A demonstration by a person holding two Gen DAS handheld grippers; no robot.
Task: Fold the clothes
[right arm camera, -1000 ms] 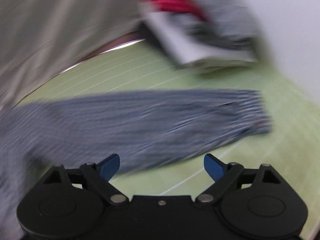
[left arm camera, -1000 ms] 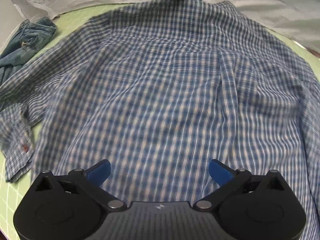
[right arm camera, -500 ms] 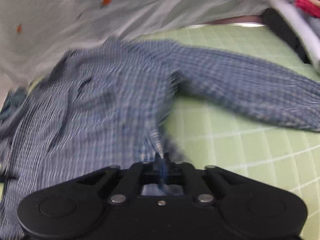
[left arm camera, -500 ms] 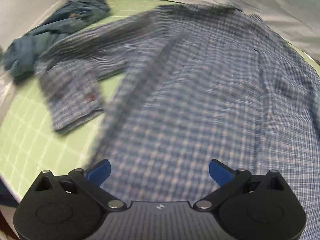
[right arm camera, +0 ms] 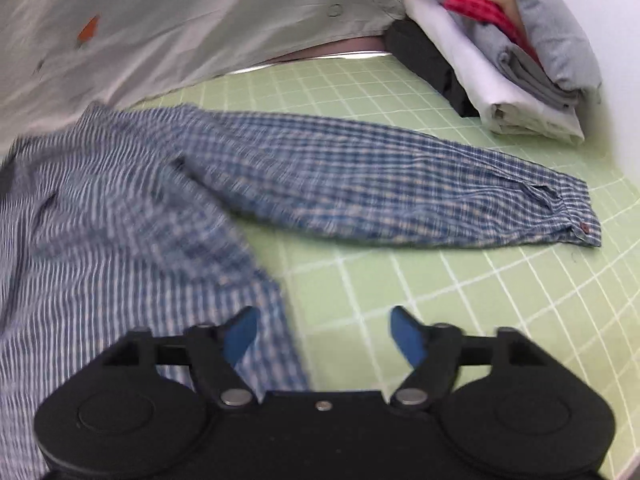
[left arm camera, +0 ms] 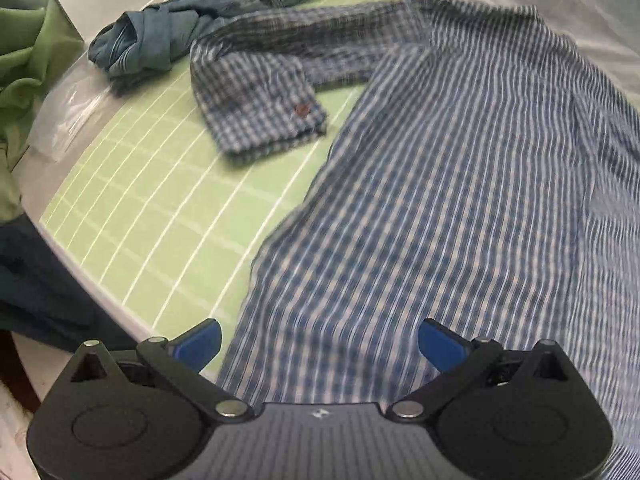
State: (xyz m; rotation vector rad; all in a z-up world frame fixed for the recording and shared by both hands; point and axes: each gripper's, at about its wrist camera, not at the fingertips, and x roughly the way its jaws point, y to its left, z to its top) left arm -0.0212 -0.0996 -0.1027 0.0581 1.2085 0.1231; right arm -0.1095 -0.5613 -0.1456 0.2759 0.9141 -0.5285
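A blue and white checked shirt [left arm camera: 460, 184] lies spread, back up, on a green grid mat [left arm camera: 152, 216]. Its left sleeve [left arm camera: 260, 100] is bent back on itself, cuff with a red button near the body. In the right wrist view the shirt body [right arm camera: 112, 232] lies left and the right sleeve [right arm camera: 400, 196] stretches out flat to the right. My left gripper [left arm camera: 320, 344] is open and empty over the shirt's lower left hem. My right gripper [right arm camera: 324, 332] is open and empty at the shirt's lower right corner.
A crumpled blue denim garment [left arm camera: 192, 28] lies at the mat's far left corner. Green cloth [left arm camera: 24, 60] hangs off the table's left. A stack of folded clothes [right arm camera: 500, 52] sits at the mat's far right. A pale sheet [right arm camera: 180, 20] with orange prints lies behind.
My right gripper was shut on the shirt's lower right edge half a second ago and has opened and let it go. My left gripper has swung left toward the shirt's lower left hem.
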